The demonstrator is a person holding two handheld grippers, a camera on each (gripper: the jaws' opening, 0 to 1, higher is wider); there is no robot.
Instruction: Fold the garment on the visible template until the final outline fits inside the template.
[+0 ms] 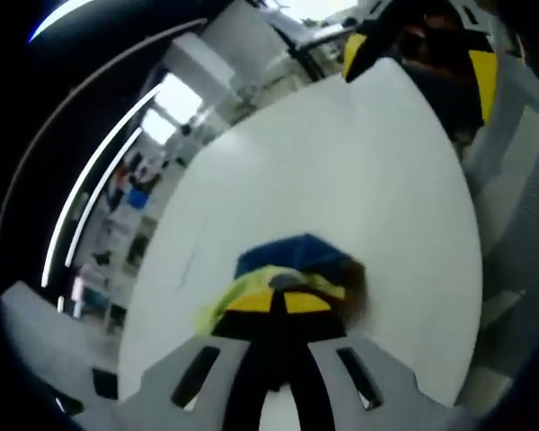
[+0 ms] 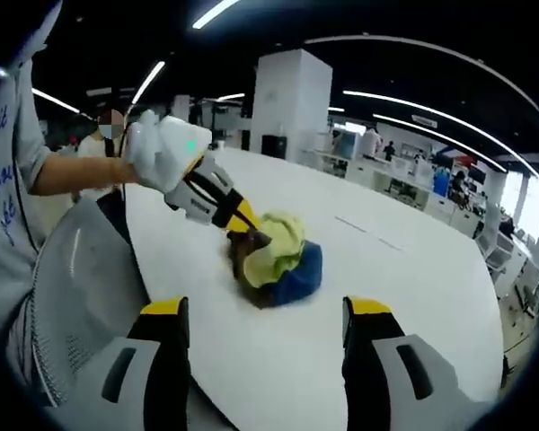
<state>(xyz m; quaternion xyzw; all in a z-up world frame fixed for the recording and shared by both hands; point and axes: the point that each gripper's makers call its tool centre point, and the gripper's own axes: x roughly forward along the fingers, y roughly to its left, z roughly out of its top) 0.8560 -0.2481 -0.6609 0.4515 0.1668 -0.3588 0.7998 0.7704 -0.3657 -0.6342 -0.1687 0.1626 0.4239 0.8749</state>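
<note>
A large open hall with long ceiling light strips, white pillars and rows of desks lies behind everything. In the right gripper view a person in a grey printed shirt (image 2: 4, 171) stands at nine o'clock, bare forearm reaching in toward the middle.

The white bench (image 2: 404, 296) is round-edged and wide. In the left gripper view it (image 1: 341, 180) runs from the centre up toward one o'clock.

The garment (image 2: 283, 260) sits bunched in a small heap near the middle of the bench, in yellow-green, blue and brown cloth; no flat outline can be made out. In the left gripper view the same heap (image 1: 292, 260) lies just above six o'clock, right at the fingertips.

The left gripper (image 2: 242, 224), white with black and yellow tips, comes in from ten o'clock in the right gripper view, its fingers closed together and pinching the heap's upper left edge. In its own view (image 1: 283, 301) the yellow tips meet on the cloth.

The right gripper (image 2: 265, 319) hangs at six o'clock with its fingers spread wide, holding nothing, short of the heap. It (image 1: 413, 45) also appears at one o'clock in the left gripper view.
</note>
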